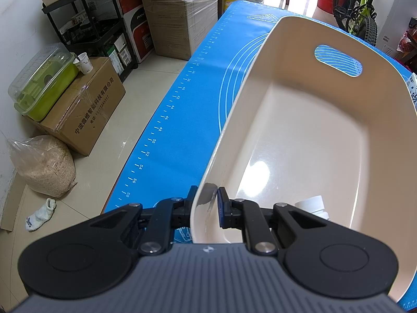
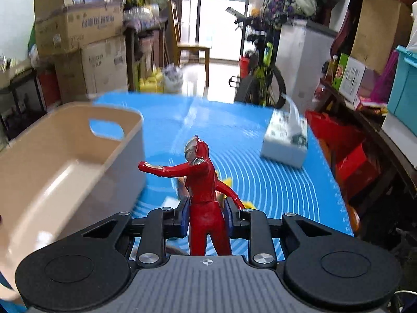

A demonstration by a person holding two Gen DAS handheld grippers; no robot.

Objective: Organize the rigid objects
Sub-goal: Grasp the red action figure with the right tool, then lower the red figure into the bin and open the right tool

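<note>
Pinching the red figure point(image 2: 204, 182) upright at its waist, right tongs point(image 2: 206, 215) have the beige bin point(image 2: 78, 140) just to their left. Left tongs point(image 1: 206, 206) clamp the bin's near rim, steadying it on the blue worktop point(image 2: 247, 156).

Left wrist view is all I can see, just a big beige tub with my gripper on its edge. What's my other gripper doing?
Observer: The right gripper is shut on a red toy figure, pinching it around the waist.
Operator: Is the toy standing up?
Observer: Yes, upright between the pads, one arm stretched toward the beige tub.
Operator: Anything else on the table?
Observer: A white tissue pack lies on the blue mat, to the right beyond the figure.
</note>
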